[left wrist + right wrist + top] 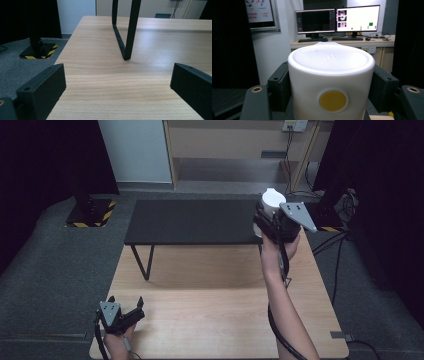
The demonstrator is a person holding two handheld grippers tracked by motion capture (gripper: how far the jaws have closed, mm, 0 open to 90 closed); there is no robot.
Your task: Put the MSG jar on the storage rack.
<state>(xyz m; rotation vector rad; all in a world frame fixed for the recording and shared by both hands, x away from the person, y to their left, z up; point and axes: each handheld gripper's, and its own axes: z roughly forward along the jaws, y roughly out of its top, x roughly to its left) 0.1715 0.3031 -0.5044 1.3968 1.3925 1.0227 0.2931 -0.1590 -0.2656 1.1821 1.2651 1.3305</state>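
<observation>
**White tub lifted over the black shelf, left gripper idle**

Nearest the high camera: left gripper [131, 312], low at the near-left corner of the wooden table [215, 320], jaws wide apart, nothing between them. Its own view shows bare wood between the two black jaws and the shelf leg [127, 37] standing further on.

Moving right: black shelf [192, 222] stands on the far half of the wooden table, top bare. One leg frame shows under its left end; the other legs I can't make out.

Right gripper [267, 217] is raised above the shelf's right end, jaws clamped on a white tub [330, 82] with a round yellow dot on its side. In the high view the tub's white top [273, 197] pokes out beyond the gripper body. Tub sits upright between the jaws in the right gripper view; whether it has a lid or is upside down is hard to call.

Risks, as I judge them:
- smooth round wall, two flat jaws: tub could twist or slip if the hand swings fast.
- set down too close to the shelf's right edge, it could tip off.
- coming down low, tub or jaws could knock the shelf edge and shift the shelf.

Counts: grippers 2, white tub 1, black shelf 1, wooden table 1, monitors [337, 18] behind the tub 2.
</observation>
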